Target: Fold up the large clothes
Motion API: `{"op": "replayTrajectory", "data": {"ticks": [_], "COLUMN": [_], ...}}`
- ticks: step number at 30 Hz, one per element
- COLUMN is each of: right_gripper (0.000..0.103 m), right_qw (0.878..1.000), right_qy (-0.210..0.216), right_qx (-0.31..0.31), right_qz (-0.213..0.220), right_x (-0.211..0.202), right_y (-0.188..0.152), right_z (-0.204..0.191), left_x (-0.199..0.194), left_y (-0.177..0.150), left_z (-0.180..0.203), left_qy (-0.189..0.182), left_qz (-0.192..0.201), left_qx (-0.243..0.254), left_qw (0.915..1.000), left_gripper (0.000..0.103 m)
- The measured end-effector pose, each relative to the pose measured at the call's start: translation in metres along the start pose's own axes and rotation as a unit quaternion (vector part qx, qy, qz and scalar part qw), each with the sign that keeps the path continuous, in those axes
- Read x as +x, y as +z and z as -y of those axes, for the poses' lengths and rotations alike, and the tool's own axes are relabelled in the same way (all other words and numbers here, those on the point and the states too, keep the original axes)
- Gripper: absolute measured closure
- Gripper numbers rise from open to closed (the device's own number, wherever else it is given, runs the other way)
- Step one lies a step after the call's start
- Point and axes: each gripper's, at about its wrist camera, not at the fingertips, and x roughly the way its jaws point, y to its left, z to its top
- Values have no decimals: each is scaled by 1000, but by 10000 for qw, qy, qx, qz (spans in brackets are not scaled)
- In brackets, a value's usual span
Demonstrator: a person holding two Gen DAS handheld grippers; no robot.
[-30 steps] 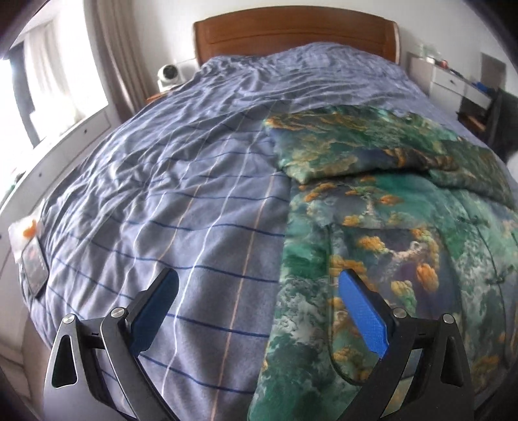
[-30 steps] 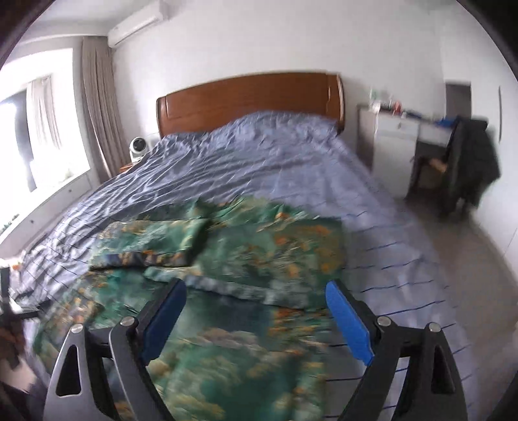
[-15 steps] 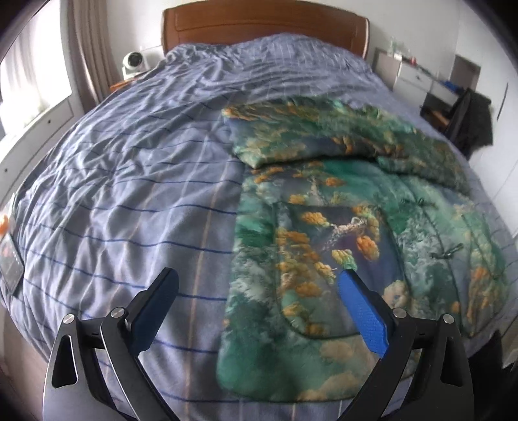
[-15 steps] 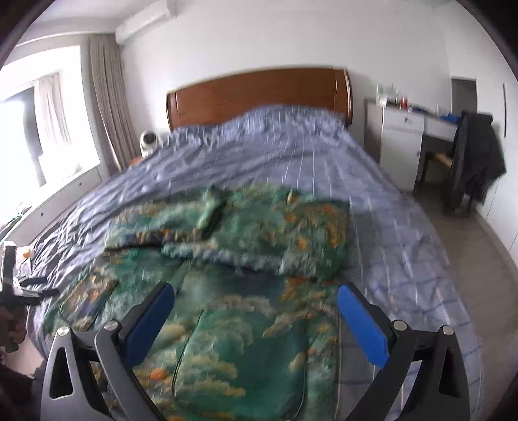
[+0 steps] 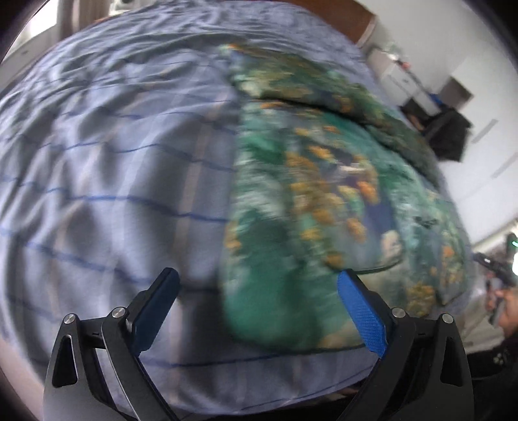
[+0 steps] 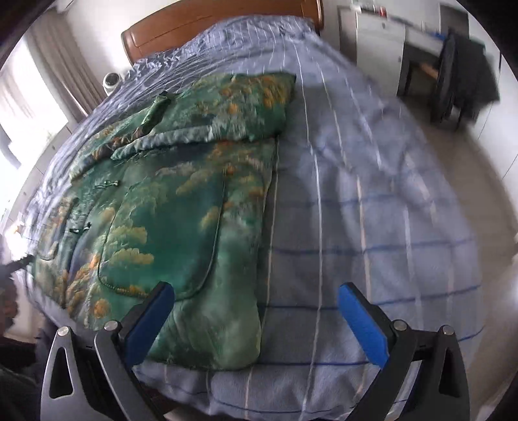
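Note:
A large green padded jacket [image 5: 323, 194] with orange and white landscape print lies flat on the bed, sleeves folded across its upper part. It also shows in the right wrist view [image 6: 181, 207]. My left gripper [image 5: 257, 291] is open and empty, above the jacket's lower left hem corner. My right gripper [image 6: 255, 301] is open and empty, above the jacket's lower right hem corner. The left wrist view is blurred.
The bed has a blue striped duvet [image 6: 372, 210] and a wooden headboard [image 6: 210, 22]. A white cabinet [image 6: 378, 42] and a chair with a dark garment [image 6: 463, 74] stand to the right. A small white fan [image 6: 111, 81] sits left of the headboard.
Both grippers have dropped lower and pulled back toward the foot of the bed, now over the jacket's two hem corners. Both stay open.

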Motion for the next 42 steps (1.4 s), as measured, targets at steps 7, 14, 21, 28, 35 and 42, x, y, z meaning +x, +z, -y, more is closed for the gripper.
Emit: {"op": "replayTrajectory", "data": {"ticks": [7, 14, 21, 28, 35, 42], "right_gripper": [0, 21, 88, 90, 91, 91], "right_qw": [9942, 9909, 9923, 9934, 9901, 9630], "right_qy": [767, 970, 1001, 1101, 1367, 2438], "right_qx": [567, 312, 460, 306, 273, 1115], "right_qz": [-498, -874, -570, 26, -132, 272], "right_x": [38, 59, 23, -31, -77, -112], "right_y": [-8, -21, 0, 24, -2, -1], "right_z": [14, -14, -24, -36, -38, -16], "left_x": [34, 32, -2, -50, -97, -146], "left_y": [-6, -13, -4, -2, -42, -2], "left_z": [30, 43, 27, 48, 59, 50], "left_qy": [192, 397, 76, 49, 111, -699], "left_qz": [-528, -671, -385, 111, -225, 542], "left_qx": [462, 663, 147, 369, 790, 301], "left_qw": [9973, 9947, 9991, 9992, 9966, 9956], "left_gripper": [4, 41, 92, 93, 93, 93]}}
